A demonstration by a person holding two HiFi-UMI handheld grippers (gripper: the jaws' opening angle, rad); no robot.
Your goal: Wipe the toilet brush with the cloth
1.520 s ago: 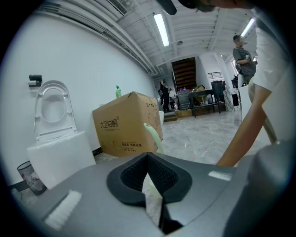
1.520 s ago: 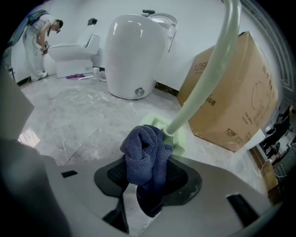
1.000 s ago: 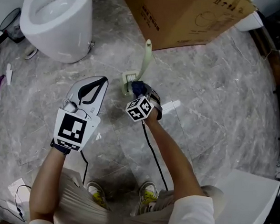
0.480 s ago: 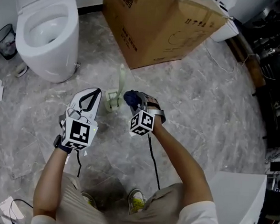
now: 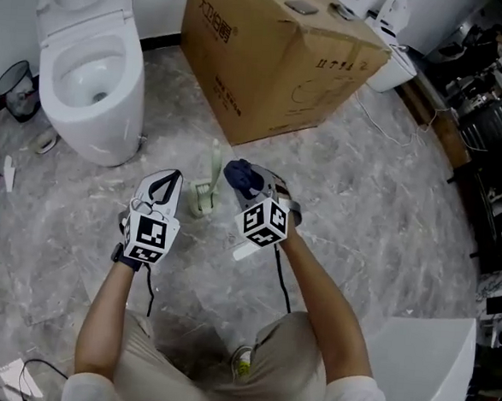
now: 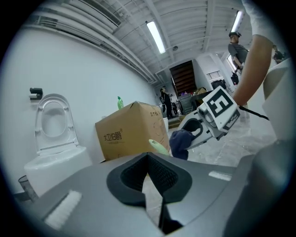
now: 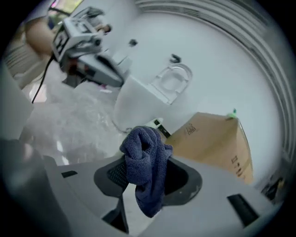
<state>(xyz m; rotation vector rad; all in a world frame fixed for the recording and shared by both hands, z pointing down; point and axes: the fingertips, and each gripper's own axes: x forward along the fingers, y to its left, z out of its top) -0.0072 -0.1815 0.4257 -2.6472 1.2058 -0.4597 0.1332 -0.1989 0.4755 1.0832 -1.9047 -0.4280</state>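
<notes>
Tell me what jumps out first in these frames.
The dark blue cloth bunched in the shut right claw stands out first, at the centre of the head view. Just left of it the pale green toilet brush stands upright in its holder on the marbled floor, with the shut, empty left claw on its other side. Behind them are an open white toilet at upper left and a big cardboard box at top centre.
</notes>
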